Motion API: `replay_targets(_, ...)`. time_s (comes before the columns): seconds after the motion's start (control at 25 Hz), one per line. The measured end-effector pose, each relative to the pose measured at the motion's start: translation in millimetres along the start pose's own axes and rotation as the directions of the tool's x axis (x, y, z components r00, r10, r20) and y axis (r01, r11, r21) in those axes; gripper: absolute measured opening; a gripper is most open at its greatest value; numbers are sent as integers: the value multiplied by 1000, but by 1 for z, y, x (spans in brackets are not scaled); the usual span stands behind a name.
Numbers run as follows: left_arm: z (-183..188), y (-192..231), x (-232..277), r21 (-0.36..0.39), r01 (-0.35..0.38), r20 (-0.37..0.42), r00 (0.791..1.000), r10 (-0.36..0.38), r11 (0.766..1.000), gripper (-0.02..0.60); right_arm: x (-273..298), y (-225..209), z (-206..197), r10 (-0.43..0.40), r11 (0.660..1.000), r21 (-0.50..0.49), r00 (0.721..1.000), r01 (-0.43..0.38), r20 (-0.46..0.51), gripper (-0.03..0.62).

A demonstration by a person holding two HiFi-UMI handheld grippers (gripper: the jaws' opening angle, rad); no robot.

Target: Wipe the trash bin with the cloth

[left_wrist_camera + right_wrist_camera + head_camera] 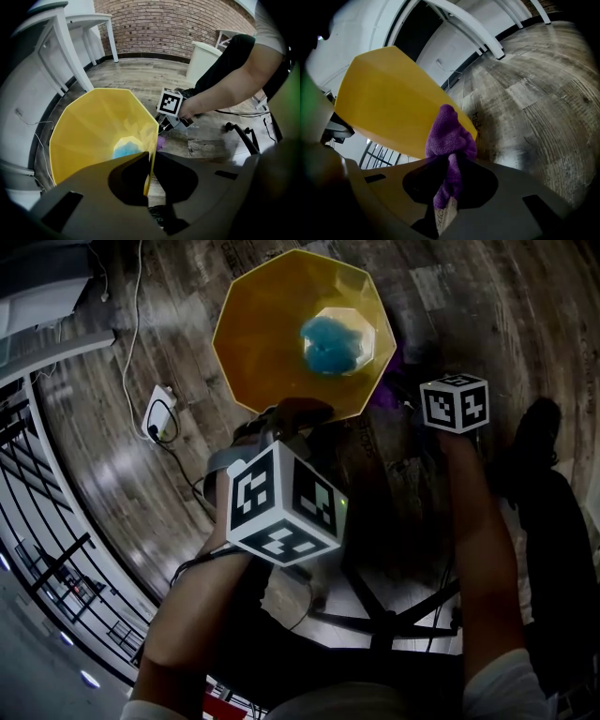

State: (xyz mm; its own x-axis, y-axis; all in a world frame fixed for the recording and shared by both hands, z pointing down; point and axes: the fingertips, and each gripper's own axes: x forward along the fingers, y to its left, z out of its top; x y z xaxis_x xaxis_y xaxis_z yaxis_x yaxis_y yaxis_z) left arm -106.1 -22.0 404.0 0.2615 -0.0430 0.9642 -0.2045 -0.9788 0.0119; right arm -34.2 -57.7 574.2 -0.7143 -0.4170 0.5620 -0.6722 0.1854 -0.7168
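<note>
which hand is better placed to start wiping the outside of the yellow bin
Right, probably. The right tool is shut on the purple cloth, which sits right beside the outer wall of the yellow bin. The left tool is clamped on the bin's rim, holding it steady, with no cloth.

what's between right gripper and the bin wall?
Only the purple cloth, held in the right gripper, bunched before the yellow bin's wall. Right gripper view.
</note>
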Motion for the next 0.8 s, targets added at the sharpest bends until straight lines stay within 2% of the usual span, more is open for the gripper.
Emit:
replay_targets(0.2, 1, 1, -2, -5, -1, 3, 1000, 1, 1000, 28, 20, -18, -17, -82, 997, -1, 993, 82, -81, 71)
replay_targets(0.44, 1, 0, -1, -9, -5, 8, 1000, 5, 1000, 29, 34, -39, -31, -213, 977, -32, 965, 211, -152, 71)
replay_targets(0.8, 5, 3, -2, -45, -27, 50, 998, 29, 999, 31, 18, -43, -28, -261, 964, 20, 957, 265, -123, 71)
